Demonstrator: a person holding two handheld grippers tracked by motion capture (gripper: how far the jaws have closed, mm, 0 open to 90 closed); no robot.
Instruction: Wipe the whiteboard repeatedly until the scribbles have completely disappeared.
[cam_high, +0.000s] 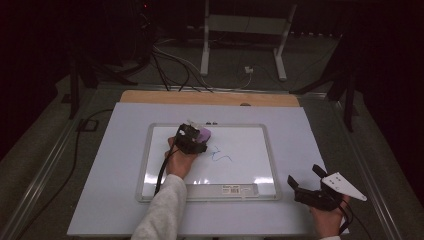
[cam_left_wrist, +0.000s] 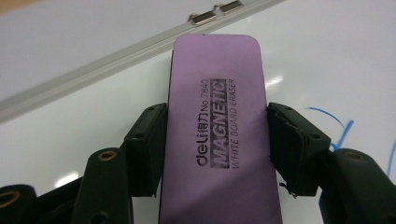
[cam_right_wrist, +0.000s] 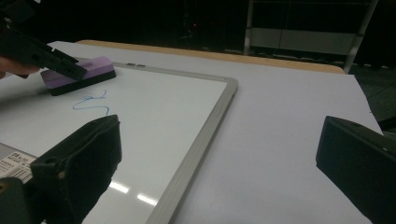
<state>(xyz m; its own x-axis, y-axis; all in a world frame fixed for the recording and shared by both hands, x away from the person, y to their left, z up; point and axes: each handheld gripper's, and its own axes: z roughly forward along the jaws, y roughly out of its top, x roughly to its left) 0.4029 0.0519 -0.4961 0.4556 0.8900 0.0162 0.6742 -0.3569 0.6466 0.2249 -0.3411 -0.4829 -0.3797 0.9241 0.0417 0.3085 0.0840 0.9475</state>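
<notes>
A purple magnetic whiteboard eraser sits clamped between the two black jaws of my left gripper. In the high view that left gripper rests over the upper left part of the whiteboard, with the eraser poking out beyond it. A blue scribble lies on the board just right of the eraser. From the right gripper view the eraser lies flat on the board above the blue scribble. My right gripper hovers off the board's lower right corner, jaws wide apart and empty.
The whiteboard has a silver frame with two small clips on its far edge and a label strip along the near edge. It lies on a pale sheet covering a wooden table. Cables and stand legs lie beyond the table.
</notes>
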